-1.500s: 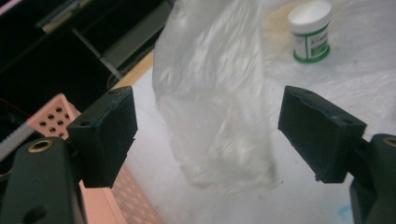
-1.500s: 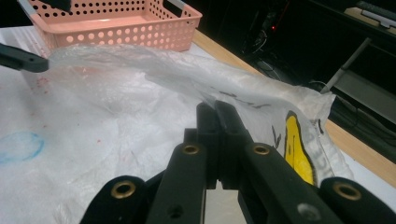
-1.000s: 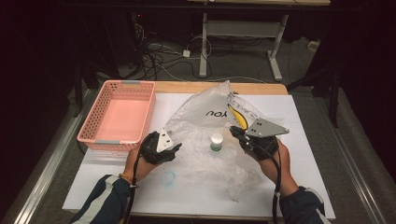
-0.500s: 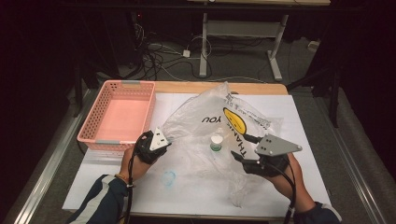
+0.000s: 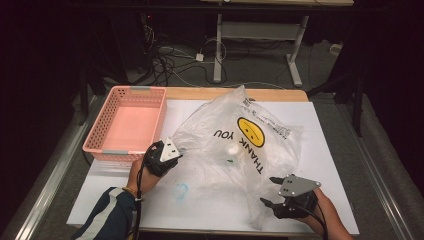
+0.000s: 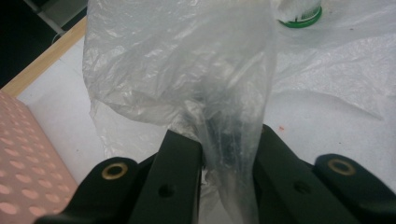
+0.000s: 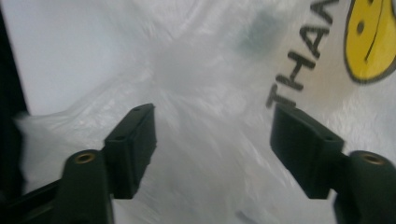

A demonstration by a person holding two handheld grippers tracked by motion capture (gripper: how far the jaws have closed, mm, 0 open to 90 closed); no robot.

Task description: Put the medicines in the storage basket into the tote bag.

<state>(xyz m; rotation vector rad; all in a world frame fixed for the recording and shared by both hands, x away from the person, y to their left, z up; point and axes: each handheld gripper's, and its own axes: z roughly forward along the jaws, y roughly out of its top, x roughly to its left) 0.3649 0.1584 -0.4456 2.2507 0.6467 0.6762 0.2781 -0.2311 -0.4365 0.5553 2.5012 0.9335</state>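
On the table, left claw (image 6: 227, 154) pinches plastic bag (image 5: 250, 145); right claw (image 7: 212, 140) gapes wide, empty.

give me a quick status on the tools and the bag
Left tool shut on plastic bag. Right tool open at bag's near edge, gripping nothing. Small jar inside bag. Pink basket sits apart, left.

We are looking at a left gripper (image 6: 229, 154) with chunky matte black jaws, each showing a small dark hole, and a brass-ringed screw is sitting on each rounded black shoulder behind them. We are seeing the right gripper (image 7: 212, 140) built alike, black blocky jaws with brass eyelets, and in the high view each is wearing a grey three-cornered plate and trailing a black cable. We are noting a dark blue sleeve (image 5: 107, 217) with pale stripes and a yellow wristband.
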